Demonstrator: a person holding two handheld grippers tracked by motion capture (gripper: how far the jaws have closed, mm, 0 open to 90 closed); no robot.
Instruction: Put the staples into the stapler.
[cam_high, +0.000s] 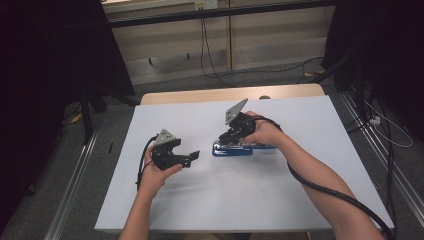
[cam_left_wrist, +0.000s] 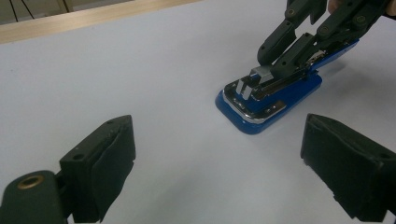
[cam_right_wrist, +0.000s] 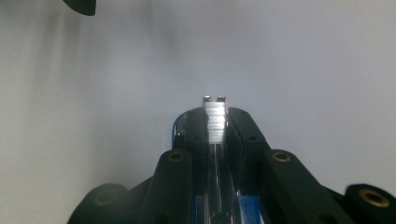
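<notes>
Right gripper (cam_left_wrist: 299, 46) apparently clamps stapler (cam_left_wrist: 271, 100).

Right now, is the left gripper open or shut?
Open. In the left gripper view, the left gripper has its two black jaws wide apart with bare white table between them, short of the blue stapler.

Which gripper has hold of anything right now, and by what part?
The right gripper is shut on the stapler, by the metal staple rail above its blue base. The left gripper is open, holding nothing.
</notes>
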